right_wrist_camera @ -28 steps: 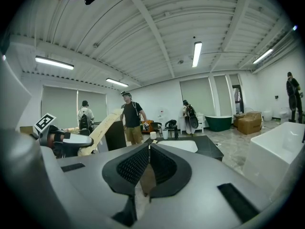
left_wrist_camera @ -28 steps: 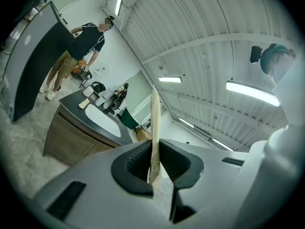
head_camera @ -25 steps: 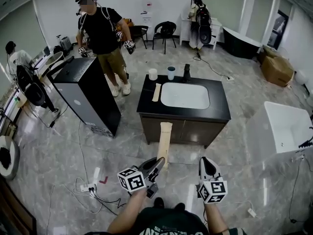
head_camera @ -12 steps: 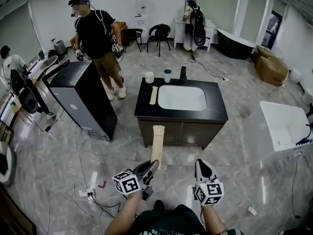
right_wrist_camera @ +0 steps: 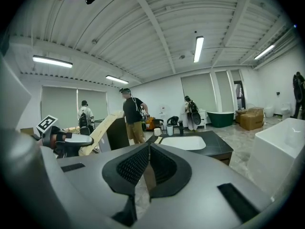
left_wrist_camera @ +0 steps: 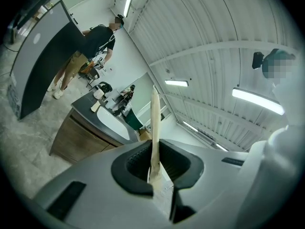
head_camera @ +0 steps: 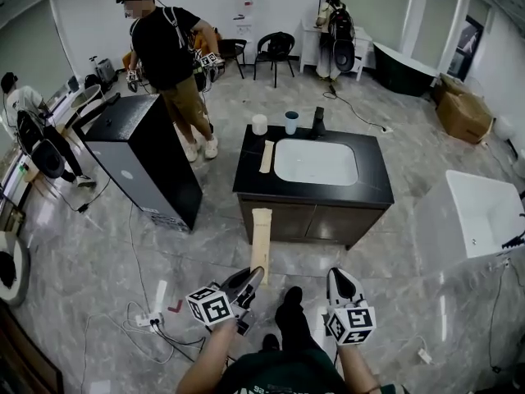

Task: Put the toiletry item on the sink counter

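A long flat beige toiletry box sticks up and forward from my left gripper, which is shut on its lower end. In the left gripper view the box stands edge-on between the pads. My right gripper hangs beside it, shut with nothing in it; its pads meet in the right gripper view, where the box shows at the left. Ahead stands the black sink counter with a white basin. Both grippers are well short of it, over the floor.
On the counter lie a second beige box, two cups and a dark faucet. A black cabinet stands to the left with a person behind it. A white tub is at the right. Cables lie on the floor.
Both grippers keep their places and grip. My dark shoe has come into view between them. The person in black behind the cabinet has shifted and raised an arm.
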The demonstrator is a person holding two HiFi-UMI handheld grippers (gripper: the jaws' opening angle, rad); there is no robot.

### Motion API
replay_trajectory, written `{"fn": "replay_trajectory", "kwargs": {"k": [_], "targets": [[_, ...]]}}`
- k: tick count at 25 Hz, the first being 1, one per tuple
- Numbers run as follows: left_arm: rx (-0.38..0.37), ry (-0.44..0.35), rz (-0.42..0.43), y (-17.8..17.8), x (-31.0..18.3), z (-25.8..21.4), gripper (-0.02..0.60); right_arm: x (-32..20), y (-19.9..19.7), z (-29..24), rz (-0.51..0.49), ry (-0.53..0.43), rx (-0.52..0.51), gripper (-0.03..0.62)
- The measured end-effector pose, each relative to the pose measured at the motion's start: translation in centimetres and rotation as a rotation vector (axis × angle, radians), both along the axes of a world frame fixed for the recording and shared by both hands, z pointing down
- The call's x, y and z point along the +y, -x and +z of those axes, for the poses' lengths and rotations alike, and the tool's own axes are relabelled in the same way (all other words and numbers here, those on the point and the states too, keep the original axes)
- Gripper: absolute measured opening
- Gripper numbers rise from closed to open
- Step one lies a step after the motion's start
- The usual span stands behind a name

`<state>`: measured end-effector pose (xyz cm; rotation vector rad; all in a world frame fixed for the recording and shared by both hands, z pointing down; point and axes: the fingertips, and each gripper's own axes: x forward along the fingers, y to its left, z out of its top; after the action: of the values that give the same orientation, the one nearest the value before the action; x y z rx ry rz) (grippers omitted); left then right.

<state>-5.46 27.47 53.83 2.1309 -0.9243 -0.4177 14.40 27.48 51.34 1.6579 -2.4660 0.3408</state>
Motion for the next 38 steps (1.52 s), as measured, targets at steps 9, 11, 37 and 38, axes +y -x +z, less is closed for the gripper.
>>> {"fn": "replay_trajectory", "kwargs": {"k": [9,11,37,38], "targets": [[-0.022,0.023,-0.057,2.7,-7.0,1.8,0.051,-9.0,3.1,1.8,-0.064,0.006,-0.025,0.043],[-0.028,0.028,-0.066,3.2,-9.5,2.0,0.051,-11.7,3.7,2.0,-0.074,0.005,-0.03,0.043],[-0.047,0.119,-0.136,1.8,-37.0,3.4,0.049,-41.4,2.4,2.4,-0.17,0.047,-0.044,0.043],[-0.047,0.125,-0.137,1.9,-37.3,3.6,0.051,-41.8,2.5,2.5,-0.172,0.051,-0.046,0.043]]}}
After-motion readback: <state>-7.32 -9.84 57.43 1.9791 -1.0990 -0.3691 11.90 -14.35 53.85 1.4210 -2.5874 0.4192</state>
